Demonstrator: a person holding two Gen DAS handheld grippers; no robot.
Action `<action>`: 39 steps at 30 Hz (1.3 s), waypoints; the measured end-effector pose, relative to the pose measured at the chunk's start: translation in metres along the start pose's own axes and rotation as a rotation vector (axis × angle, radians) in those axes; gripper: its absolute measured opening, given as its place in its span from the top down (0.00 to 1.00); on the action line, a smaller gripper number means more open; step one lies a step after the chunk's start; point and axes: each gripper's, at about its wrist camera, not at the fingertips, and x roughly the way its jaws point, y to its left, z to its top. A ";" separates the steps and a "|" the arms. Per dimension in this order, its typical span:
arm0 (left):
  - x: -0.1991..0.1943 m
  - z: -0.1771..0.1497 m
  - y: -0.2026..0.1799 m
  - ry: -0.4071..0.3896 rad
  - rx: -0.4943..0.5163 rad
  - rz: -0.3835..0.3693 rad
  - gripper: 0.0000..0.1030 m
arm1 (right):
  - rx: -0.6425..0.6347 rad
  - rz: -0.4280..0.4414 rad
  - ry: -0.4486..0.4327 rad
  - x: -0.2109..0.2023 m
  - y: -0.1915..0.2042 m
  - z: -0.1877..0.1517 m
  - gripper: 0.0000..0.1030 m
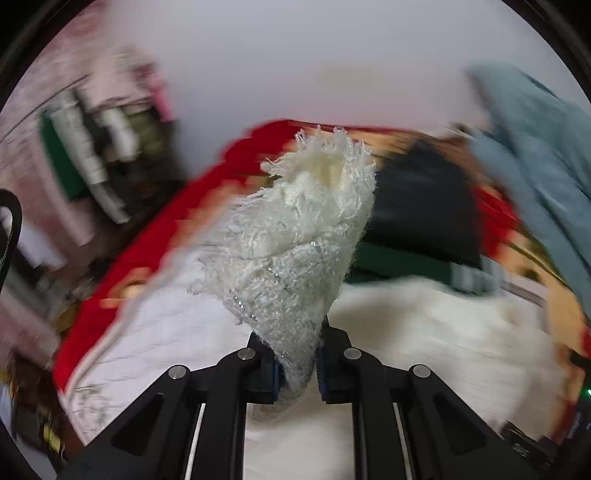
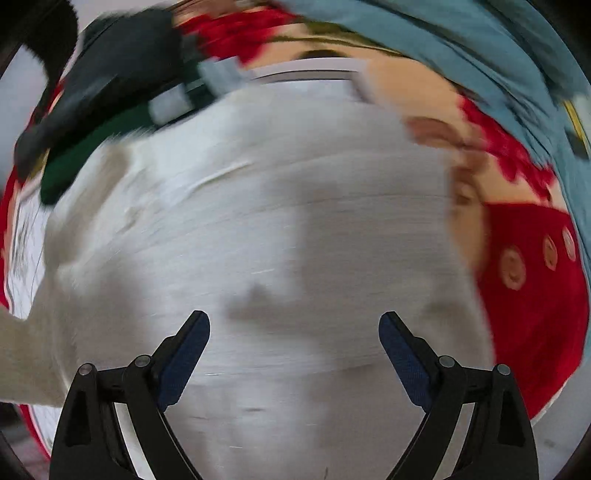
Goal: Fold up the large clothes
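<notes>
A white fuzzy knit garment with silvery threads is bunched and stands up between the fingers of my left gripper, which is shut on it and holds it lifted. The rest of the white garment lies spread below my right gripper, which is open and empty just above the cloth. Both views are motion-blurred.
A red patterned sheet covers the surface under the garment and also shows in the left wrist view. A grey-blue cloth hangs at the right, and also shows in the right wrist view. Dark and green clothes lie at the far left.
</notes>
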 end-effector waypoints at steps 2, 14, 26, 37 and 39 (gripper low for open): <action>-0.006 -0.009 -0.064 0.042 0.066 -0.090 0.89 | 0.053 -0.006 0.007 -0.003 -0.044 0.009 0.08; 0.025 -0.087 -0.235 0.262 0.304 -0.228 0.73 | 0.177 -0.014 0.087 0.035 -0.193 0.023 0.08; 0.015 -0.071 -0.147 0.354 0.078 -0.225 0.07 | 0.249 0.352 0.071 0.021 -0.200 0.048 0.08; 0.098 -0.044 -0.022 0.324 -0.017 0.169 0.07 | -0.003 0.472 0.298 0.103 -0.069 0.086 0.86; 0.106 -0.038 -0.012 0.311 -0.029 0.173 0.07 | -0.013 0.449 0.230 0.085 -0.070 0.092 0.86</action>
